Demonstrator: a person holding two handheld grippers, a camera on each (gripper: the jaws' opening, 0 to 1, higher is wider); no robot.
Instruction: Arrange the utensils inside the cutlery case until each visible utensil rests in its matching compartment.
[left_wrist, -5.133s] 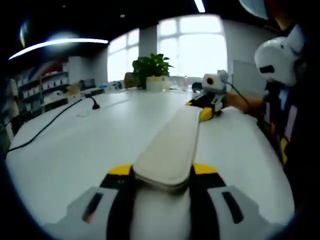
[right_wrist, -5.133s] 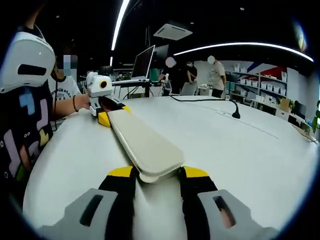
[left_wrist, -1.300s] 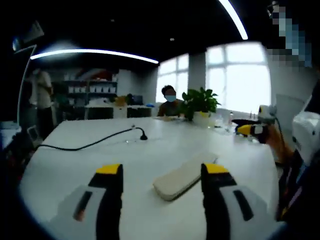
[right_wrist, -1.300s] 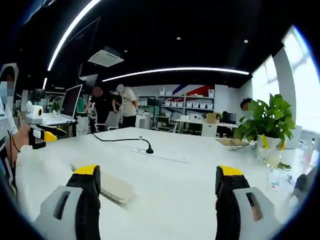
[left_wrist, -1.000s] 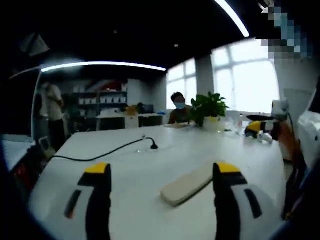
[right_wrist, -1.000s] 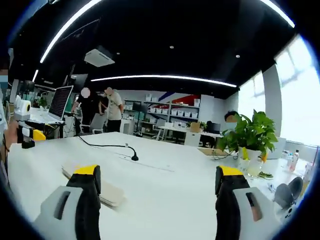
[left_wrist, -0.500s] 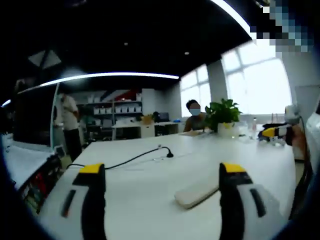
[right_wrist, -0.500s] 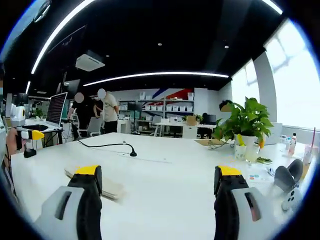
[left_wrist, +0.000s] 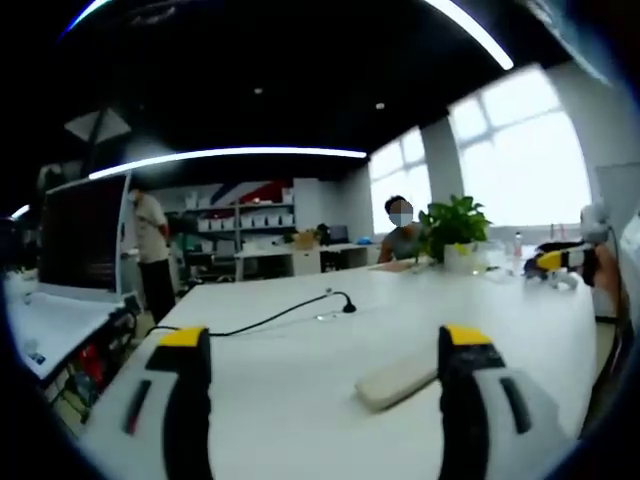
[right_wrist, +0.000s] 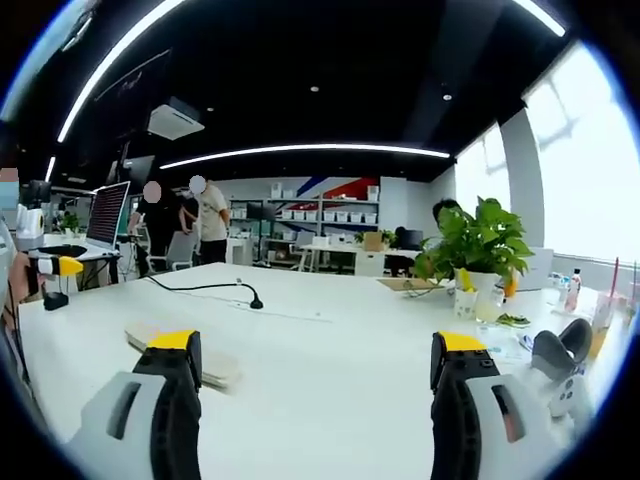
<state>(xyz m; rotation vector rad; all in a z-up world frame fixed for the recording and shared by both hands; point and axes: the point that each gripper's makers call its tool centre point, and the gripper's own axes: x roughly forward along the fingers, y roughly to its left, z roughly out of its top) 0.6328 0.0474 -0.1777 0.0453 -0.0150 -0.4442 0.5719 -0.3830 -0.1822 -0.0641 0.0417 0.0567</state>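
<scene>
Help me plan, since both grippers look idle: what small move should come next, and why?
Probably lower one gripper back toward the case, perhaps to open it: it lies closed on the table, both grippers' jaws are spread and empty above it, and no utensils are out.
</scene>
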